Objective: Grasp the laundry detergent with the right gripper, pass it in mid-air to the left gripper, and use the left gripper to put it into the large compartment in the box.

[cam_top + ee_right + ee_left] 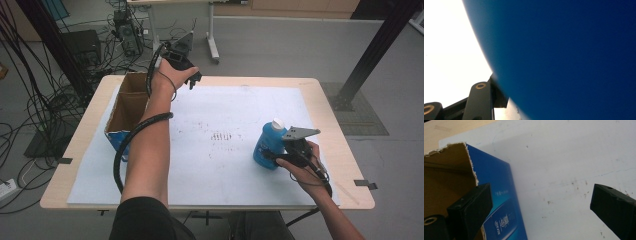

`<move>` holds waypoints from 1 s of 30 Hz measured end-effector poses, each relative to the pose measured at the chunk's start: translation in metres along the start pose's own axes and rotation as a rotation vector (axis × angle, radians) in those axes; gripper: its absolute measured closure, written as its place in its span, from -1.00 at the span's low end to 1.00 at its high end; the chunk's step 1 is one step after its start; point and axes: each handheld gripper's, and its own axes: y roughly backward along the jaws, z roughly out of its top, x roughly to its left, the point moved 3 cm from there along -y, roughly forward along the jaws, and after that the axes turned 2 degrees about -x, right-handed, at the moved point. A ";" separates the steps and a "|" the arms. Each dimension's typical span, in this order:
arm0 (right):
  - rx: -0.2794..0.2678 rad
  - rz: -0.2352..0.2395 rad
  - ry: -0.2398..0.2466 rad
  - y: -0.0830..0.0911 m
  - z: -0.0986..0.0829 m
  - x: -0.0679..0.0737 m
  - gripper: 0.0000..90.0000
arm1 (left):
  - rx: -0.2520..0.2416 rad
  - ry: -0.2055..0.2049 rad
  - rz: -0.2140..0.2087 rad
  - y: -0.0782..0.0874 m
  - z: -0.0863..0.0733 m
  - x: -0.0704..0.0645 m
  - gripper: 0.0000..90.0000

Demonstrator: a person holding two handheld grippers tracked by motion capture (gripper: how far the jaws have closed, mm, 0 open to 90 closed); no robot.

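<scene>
Holding the blue bottle (266,145) tight, the right gripper (280,156) sits at four o'clock on the desk (320,100). At eleven o'clock, the left gripper (192,80) hangs by the box (122,107), jaws wide apart and empty.

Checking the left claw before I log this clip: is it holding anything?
No. In the left gripper view the left claw stands wide open over the white mat, beside the cardboard box, with nothing between its jaws.

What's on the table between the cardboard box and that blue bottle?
Nothing stands there. In the high view, between the cardboard box and the blue bottle lies only the white mat, marked with dark smudges, crossed near the box by the person's left forearm.
</scene>
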 end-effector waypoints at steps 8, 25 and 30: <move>0.002 0.001 0.003 0.000 0.000 0.000 -0.11 | 0.001 -0.002 0.000 0.000 0.000 -0.001 -0.89; -0.007 0.006 0.007 0.000 -0.001 -0.001 -0.11 | -0.001 -0.006 0.001 0.002 0.001 -0.002 -0.89; -0.007 0.008 0.008 0.000 -0.001 -0.001 -0.11 | -0.002 -0.008 0.005 0.004 0.000 -0.002 -0.89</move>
